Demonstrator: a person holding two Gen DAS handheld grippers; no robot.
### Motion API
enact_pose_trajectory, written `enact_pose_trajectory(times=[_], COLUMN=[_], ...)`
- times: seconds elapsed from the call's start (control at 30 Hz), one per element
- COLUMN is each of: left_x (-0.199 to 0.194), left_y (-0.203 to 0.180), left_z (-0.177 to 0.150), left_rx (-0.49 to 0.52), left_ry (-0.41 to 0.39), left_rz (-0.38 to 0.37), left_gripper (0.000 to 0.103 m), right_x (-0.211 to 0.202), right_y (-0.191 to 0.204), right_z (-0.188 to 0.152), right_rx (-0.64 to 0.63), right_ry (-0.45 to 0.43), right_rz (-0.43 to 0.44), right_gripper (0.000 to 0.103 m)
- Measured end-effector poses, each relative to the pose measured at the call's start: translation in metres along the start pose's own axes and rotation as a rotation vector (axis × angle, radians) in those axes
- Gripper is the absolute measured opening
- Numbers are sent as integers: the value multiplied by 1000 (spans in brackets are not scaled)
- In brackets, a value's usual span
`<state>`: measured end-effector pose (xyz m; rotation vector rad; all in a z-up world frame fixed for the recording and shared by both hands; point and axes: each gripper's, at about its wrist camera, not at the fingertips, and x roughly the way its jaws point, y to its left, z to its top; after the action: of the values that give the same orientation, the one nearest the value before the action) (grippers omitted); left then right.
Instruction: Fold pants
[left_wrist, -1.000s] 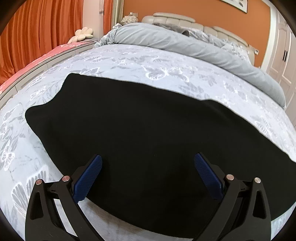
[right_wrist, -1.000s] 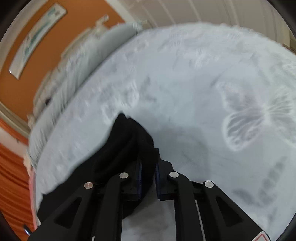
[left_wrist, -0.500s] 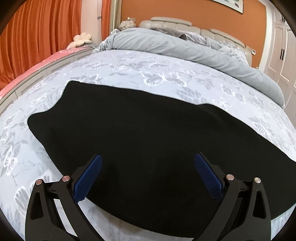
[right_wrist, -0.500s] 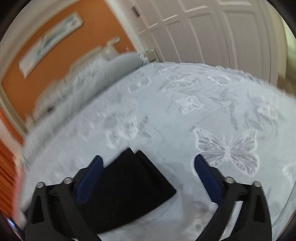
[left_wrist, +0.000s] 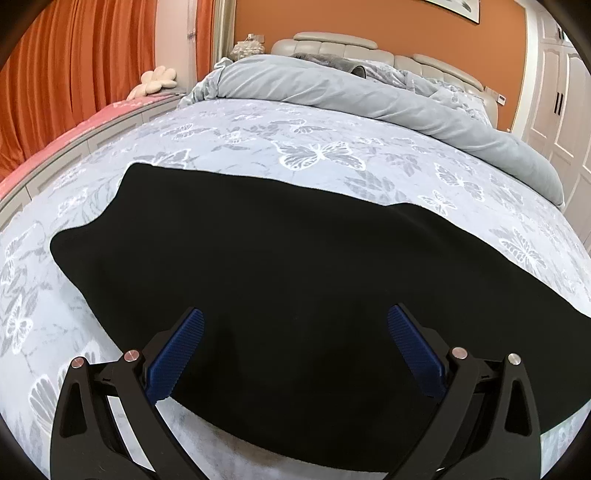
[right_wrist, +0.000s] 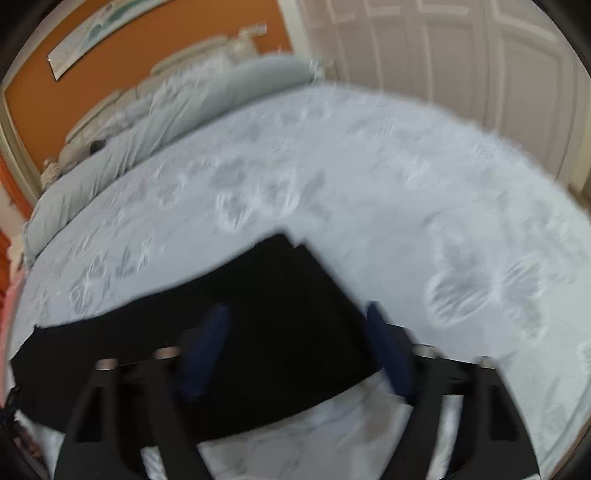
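Note:
Black pants (left_wrist: 280, 258) lie flat across the butterfly-print bedspread (left_wrist: 314, 147). In the left wrist view my left gripper (left_wrist: 295, 323) hovers over their near edge, open, blue pads wide apart with only cloth beneath. In the blurred right wrist view the leg end of the pants (right_wrist: 280, 314) lies flat on the bed. My right gripper (right_wrist: 295, 321) stands above that end with its jaws closing. The cloth lies below and between the blue pads (right_wrist: 207, 347), and they do not press on it.
A grey duvet (left_wrist: 369, 92) is bunched at the head of the bed before a padded headboard (left_wrist: 332, 40). Orange curtains (left_wrist: 74, 66) hang on the left, white wardrobe doors (right_wrist: 461, 55) stand to the right. A pink-covered bench (left_wrist: 74, 125) runs along the bed's left side.
My right gripper let go of the bunched pant end, which now lies flat. It opened wide, then narrowed, and rolled and shifted over the leg end. The left gripper stayed put.

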<state>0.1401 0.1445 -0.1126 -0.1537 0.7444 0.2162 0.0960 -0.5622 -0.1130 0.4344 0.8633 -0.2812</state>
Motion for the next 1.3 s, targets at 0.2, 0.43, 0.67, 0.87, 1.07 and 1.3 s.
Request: enact_pose_trajectory(times=[0.2, 0.43, 0.67, 0.87, 1.07, 1.3], left_x=[-3, -3, -8, -14, -24, -34], left_y=[2, -1, 7, 30, 54, 93], left_z=[0, -1, 3, 11, 20, 32], left_rx=[-8, 11, -19, -95, -145, -240], left_ry=[-6, -3, -8, 1, 10, 6], left_rz=[5, 5, 2, -3, -31, -85], left_gripper=[98, 98, 98, 98, 98, 98], right_x=[8, 12, -6, 20, -44, -67], right_y=[-7, -25, -29, -13, 86, 282], right_z=[0, 1, 2, 3, 18, -21], right_rx=[5, 29, 116, 159, 43, -296], right_ry=[1, -12, -63, 37, -115, -83], right_rz=[-21, -52, -52, 57, 212, 463], right_gripper=[9, 16, 92, 19, 18, 18])
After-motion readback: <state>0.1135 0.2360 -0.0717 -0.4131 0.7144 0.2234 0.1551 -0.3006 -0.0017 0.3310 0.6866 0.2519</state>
